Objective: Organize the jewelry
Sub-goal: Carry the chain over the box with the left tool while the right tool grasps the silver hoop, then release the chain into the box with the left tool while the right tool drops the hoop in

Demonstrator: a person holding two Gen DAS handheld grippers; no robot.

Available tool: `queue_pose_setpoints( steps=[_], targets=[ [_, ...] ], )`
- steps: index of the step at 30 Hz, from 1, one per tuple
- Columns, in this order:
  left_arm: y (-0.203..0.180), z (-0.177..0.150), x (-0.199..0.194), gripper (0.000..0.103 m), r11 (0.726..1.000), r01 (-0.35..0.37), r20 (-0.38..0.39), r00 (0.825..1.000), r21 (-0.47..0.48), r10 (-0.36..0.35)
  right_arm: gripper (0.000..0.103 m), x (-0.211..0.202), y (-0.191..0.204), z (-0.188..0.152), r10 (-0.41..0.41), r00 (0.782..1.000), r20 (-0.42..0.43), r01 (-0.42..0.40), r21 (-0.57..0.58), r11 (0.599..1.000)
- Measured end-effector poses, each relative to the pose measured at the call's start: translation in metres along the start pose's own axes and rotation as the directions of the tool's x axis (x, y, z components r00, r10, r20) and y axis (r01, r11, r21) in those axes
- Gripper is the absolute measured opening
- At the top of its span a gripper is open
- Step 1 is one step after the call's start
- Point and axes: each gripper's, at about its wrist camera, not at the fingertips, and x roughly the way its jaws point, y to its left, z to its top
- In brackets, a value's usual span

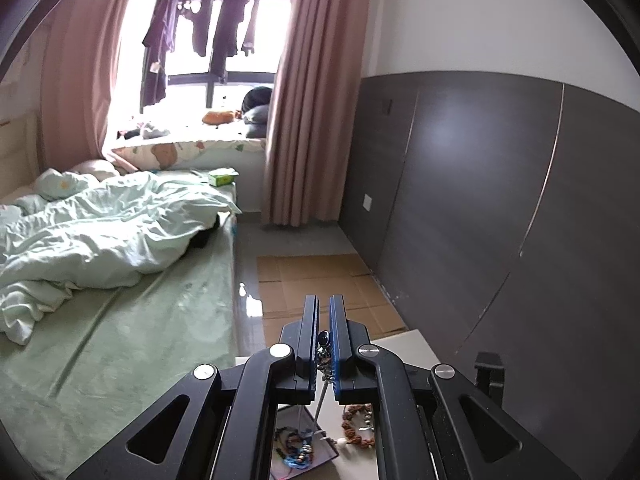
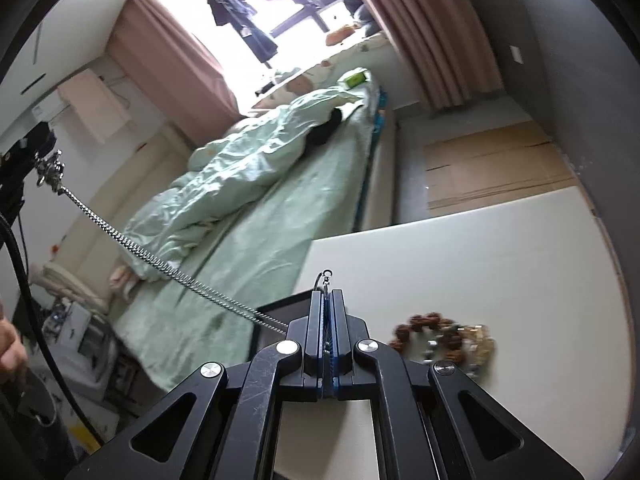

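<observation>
A silver chain (image 2: 160, 266) runs taut between my two grippers above the white table (image 2: 480, 264). My right gripper (image 2: 328, 294) is shut on one end, and the clasp ring (image 2: 328, 274) pokes out past its tips. The other end, with small metal charms (image 2: 50, 170), is in my left gripper (image 2: 24, 152) at the far left. In the left wrist view my left gripper (image 1: 324, 304) is shut on that beaded end (image 1: 325, 346), and the chain (image 1: 320, 396) slants down below the pads. A brown bead bracelet (image 2: 424, 326) lies on the table.
Coloured cord bracelets (image 1: 298, 446) lie on a sheet below my left gripper, beside the brown bracelet (image 1: 358, 426). A dark-edged box (image 2: 276, 310) sits at the table's near corner. A bed (image 1: 140, 300), floor cardboard (image 1: 320, 284) and a dark wall panel (image 1: 480, 200) surround the table.
</observation>
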Motion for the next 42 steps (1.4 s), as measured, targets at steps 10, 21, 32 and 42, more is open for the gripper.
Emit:
queue_pose_setpoints(
  steps=[10,21,32,42],
  targets=[
    [0.004,0.005,-0.001,0.005,1.0,-0.022,-0.005,1.0,0.014,0.022,0.004,0.034,0.015,-0.005,0.08,0.995,-0.064,-0.079,0.023,0.997],
    [0.015,-0.012,0.02,0.005,0.999,-0.043,-0.048,0.998,0.013,0.044,0.029,0.089,0.011,-0.02,0.022,0.965,-0.262,-0.009,0.052,0.999],
    [0.022,-0.077,0.082,0.005,0.998,-0.059,-0.201,0.978,-0.002,0.057,0.048,0.029,-0.009,-0.012,-0.035,0.99,-0.139,0.044,0.062,0.997],
    [0.038,-0.146,0.131,0.005,0.991,-0.101,-0.337,0.939,-0.082,0.068,0.048,0.002,-0.046,-0.007,-0.102,0.988,-0.117,0.116,0.116,0.986]
  ],
)
